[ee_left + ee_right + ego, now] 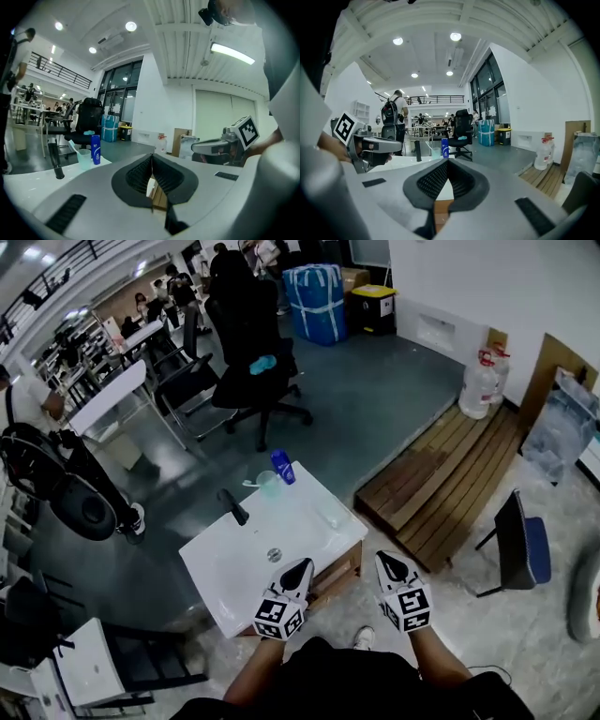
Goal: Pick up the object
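Note:
A white washbasin top [234, 573] on a wooden stand is right in front of me. At its far edge stand a blue bottle [282, 466] and a clear cup [269, 484] holding a toothbrush, with a black tap [234, 507] to their left. My left gripper [302, 565] hovers over the basin's near right corner, shut and holding nothing. My right gripper [386, 559] hangs just off the basin's right side, also shut and holding nothing. The left gripper view shows the bottle [96, 150] and cup [84, 158] far ahead of the left gripper [151, 161]. The right gripper [446, 164] faces the bottle [445, 148].
A black office chair [253, 352] stands beyond the basin. A wooden pallet [441, 484] lies to the right with water jugs [478, 385] behind it, and a blue chair [520, 545] is nearer. A black fan [80, 507] sits at the left.

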### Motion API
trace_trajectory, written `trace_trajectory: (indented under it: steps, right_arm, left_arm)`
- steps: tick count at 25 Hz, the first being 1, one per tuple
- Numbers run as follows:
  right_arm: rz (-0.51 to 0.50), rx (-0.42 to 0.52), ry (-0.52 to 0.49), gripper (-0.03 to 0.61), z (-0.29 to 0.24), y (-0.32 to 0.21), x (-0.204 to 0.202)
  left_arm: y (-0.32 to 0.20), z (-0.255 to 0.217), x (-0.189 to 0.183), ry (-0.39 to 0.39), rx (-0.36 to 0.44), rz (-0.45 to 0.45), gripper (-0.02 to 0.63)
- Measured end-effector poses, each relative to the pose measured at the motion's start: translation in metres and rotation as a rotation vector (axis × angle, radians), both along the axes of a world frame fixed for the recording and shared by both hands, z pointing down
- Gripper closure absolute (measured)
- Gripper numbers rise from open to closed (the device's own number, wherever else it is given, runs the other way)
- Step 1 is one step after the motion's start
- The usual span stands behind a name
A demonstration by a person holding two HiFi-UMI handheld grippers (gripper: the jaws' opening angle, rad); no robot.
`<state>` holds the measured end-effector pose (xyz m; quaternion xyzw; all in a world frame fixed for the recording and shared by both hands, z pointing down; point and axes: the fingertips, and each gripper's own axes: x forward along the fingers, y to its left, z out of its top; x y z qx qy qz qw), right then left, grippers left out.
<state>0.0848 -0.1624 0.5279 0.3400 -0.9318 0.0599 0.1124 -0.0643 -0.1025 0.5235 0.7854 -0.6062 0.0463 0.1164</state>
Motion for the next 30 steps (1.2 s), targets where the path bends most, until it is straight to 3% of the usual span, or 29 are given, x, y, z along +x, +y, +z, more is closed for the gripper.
trace_trajectory:
  steps: [7, 19, 26, 30]
  right_arm:
    - [-0.077, -0.025, 0.015, 0.56, 0.013, -0.021, -0.034]
    - [-0.135, -0.093, 0.144, 0.56, 0.074, -0.063, -0.104]
    - [-0.148, -0.104, 0.214, 0.56, 0.093, -0.079, -0.116]
    - [-0.164, -0.103, 0.253, 0.558, 0.1, -0.093, -0.117]
  left_arm:
    - [0.001, 0.014, -0.026, 0.006, -0.048, -0.09, 0.592]
    - [-0.025, 0.049, -0.094, 0.041, -0.1, -0.157, 0.592]
    - [-0.03, 0.064, -0.12, 0.061, -0.124, -0.163, 0.592]
    - [-0.03, 0.07, -0.14, 0.073, -0.149, -0.223, 0.592]
